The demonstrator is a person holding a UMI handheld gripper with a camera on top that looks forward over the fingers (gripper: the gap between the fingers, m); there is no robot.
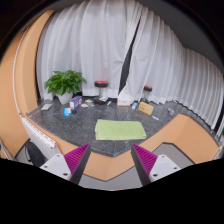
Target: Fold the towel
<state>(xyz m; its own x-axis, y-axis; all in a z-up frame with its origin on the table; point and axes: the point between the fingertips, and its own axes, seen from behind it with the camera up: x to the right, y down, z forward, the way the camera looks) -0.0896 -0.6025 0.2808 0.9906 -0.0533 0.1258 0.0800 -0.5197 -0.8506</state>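
A light green towel (120, 129) lies flat on the dark speckled tabletop (75, 125), beyond my fingers and slightly to the right of the middle. My gripper (111, 160) is held back from the table, above its wooden front edge (110, 165). The two fingers with magenta pads (76, 158) stand wide apart with nothing between them.
A potted green plant (65, 82) stands at the table's far left. Small items lie along the back: a blue object (67, 111), a red-topped stand (101, 88), a yellow box (146, 108). White curtains (100, 40) hang behind. A wooden panel (25, 70) is at the left.
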